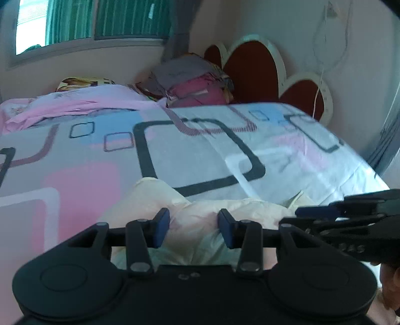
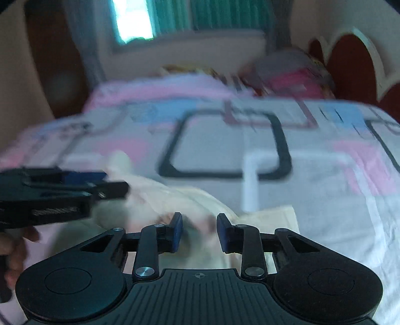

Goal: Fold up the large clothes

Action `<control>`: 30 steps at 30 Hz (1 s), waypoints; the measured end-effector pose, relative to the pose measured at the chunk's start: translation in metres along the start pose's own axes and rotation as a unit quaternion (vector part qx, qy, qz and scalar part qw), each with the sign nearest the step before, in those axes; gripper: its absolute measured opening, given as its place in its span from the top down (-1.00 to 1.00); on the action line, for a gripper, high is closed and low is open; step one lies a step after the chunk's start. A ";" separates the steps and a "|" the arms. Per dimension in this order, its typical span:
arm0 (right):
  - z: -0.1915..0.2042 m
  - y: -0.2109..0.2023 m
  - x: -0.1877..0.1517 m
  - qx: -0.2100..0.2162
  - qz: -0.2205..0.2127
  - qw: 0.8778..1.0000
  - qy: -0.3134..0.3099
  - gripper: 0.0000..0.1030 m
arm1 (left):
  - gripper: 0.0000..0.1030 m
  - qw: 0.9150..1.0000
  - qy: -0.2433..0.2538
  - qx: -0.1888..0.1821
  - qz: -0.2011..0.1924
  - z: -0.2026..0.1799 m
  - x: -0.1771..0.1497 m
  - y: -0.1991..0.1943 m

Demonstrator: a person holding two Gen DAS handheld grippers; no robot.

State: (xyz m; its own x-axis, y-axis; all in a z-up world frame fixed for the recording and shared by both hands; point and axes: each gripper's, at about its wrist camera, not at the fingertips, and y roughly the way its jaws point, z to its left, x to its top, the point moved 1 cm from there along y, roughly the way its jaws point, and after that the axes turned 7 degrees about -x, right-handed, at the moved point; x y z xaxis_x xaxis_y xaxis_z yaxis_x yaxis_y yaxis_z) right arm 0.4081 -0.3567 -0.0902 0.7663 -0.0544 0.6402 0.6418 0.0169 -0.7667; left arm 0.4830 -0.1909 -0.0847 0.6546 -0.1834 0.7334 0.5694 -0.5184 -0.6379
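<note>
Cream garment [image 1: 200, 225] bunched on the bed's [image 1: 75, 175] near edge, left tool [image 1: 192, 230] and right tool [image 2: 198, 231] both spread wide, empty above it — a shallow pinch could snag one layer only

Bed covered by a sheet [image 1: 200, 150] printed with rounded squares in black, pink and blue. Rumpled pink blanket [image 1: 75, 105] along the far left side. Pile of grey and magenta bedding [image 1: 195, 85] near the headboard [image 1: 252, 70], dark red with cream scalloped edging. Window [image 1: 82, 22] with green curtains on the back wall. Right wrist view blurred.
</note>
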 end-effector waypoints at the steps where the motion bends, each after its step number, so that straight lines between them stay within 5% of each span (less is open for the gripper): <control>1: -0.004 0.007 -0.004 -0.003 0.006 1.000 0.008 0.41 | 0.19 1.000 -0.001 -0.005 0.009 -0.001 -0.001 0.009; 7: -0.028 0.025 -0.024 -0.003 0.015 0.999 0.046 0.41 | 0.09 0.997 0.034 0.010 0.063 -0.011 -0.007 0.049; 15: -0.030 0.031 -0.026 0.000 0.026 0.998 0.059 0.41 | 0.10 0.994 0.069 0.035 0.076 -0.020 -0.014 0.060; 18: -0.032 0.021 -0.021 -0.002 0.025 0.998 0.065 0.41 | 0.02 0.994 0.074 0.030 0.070 -0.021 -0.010 0.050; 21: -0.028 -0.016 -0.017 -0.014 -0.008 0.998 0.065 0.41 | -0.39 0.998 0.056 0.016 0.039 -0.025 -0.004 0.014; 26: -0.019 -0.066 -0.039 -0.001 -0.013 0.999 0.041 0.41 | -0.33 0.998 0.053 -0.033 0.002 -0.046 -0.022 -0.051; 30: -0.009 -0.054 -0.069 -0.024 0.014 1.000 0.011 0.41 | -0.33 0.996 0.069 -0.040 0.049 -0.059 -0.053 -0.041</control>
State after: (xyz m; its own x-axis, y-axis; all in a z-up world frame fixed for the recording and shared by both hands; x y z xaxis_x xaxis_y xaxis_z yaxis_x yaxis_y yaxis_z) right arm 0.3200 -0.3625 -0.0933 0.7822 -0.0766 0.6183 0.6181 -0.0287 -0.7856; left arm 0.3955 -0.2092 -0.0836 0.6280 -0.3458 0.6972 0.4618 -0.5556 -0.6914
